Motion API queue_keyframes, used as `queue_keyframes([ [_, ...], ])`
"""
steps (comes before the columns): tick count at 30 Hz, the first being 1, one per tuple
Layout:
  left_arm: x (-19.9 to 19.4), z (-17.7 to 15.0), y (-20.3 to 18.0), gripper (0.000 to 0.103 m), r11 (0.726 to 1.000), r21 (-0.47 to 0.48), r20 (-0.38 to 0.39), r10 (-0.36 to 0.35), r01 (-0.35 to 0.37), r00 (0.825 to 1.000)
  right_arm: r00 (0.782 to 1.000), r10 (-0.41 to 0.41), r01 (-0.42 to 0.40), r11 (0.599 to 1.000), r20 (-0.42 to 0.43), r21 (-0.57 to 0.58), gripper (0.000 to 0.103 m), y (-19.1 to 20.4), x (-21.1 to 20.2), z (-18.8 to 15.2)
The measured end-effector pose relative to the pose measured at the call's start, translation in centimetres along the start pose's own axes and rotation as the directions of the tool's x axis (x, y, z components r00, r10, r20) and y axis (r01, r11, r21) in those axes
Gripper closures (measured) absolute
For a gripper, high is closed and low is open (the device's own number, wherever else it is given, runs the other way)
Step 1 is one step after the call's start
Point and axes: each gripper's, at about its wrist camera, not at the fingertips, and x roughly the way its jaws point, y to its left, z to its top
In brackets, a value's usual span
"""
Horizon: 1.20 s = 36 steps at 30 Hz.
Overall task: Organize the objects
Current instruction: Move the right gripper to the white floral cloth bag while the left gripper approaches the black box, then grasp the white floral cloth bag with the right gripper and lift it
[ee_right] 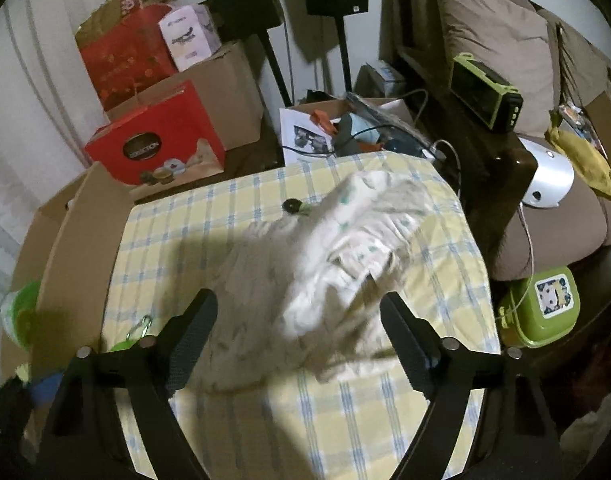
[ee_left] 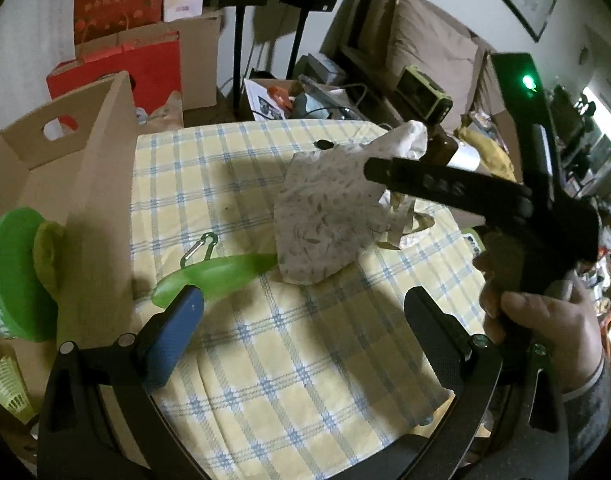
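- Printed cloth [ee_left: 325,216] lies crumpled mid-table on the yellow-and-blue checked tablecloth [ee_left: 265,380], toward its right half; blurred in the right wrist view [ee_right: 325,280].
- Right gripper [ee_right: 293,340]: jaws spread wide above the cloth's near edge, nothing between them. In the left wrist view it reaches in from the right over the cloth, with the hand [ee_left: 545,328] on its handle.
- Left gripper [ee_left: 301,336]: jaws apart, empty, over bare tablecloth near the front edge.
- Green plastic scoop-like piece [ee_left: 217,272] sits just beside the cloth's left corner, a carabiner clip [ee_left: 199,246] near it.
- Small dark round item [ee_right: 293,205] lies at the far side of the table, near the cloth.
- Cardboard box [ee_left: 77,168] stands along the table's left edge; green-lidded tub [ee_left: 13,276] is next to it.
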Motion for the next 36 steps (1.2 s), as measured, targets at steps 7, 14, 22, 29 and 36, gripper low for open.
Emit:
queue_keyframes([
  [7,1.2,0.4,0.3,0.003,1.0,-0.009,-0.014,0.005,-0.005,1.0,1.0,-0.006,0.006,1.0,-0.012,0.026,0.025,0.1,1.9,1.0],
  [14,2.1,1.2,1.2,0.003,0.999,-0.049,-0.019,0.009,-0.01,1.0,1.0,-0.013,0.013,1.0,-0.023,0.017,0.027,0.4,2.9,1.2],
  [22,3.2,1.6,1.8,0.003,0.997,-0.072,-0.041,0.005,-0.008,0.999,0.999,-0.007,0.007,1.0,-0.052,0.002,0.078,0.3,4.4,1.2],
  [29,3.6,1.8,2.2,0.003,0.995,-0.101,-0.074,-0.018,0.01,0.997,0.999,0.023,-0.023,1.0,-0.031,-0.007,0.093,0.0,3.8,0.8],
  [36,3.8,2.2,2.8,0.003,0.99,-0.137,-0.086,-0.047,0.035,0.995,0.996,0.055,-0.055,0.999,0.066,-0.002,0.097,-1.0,-0.7,1.0],
])
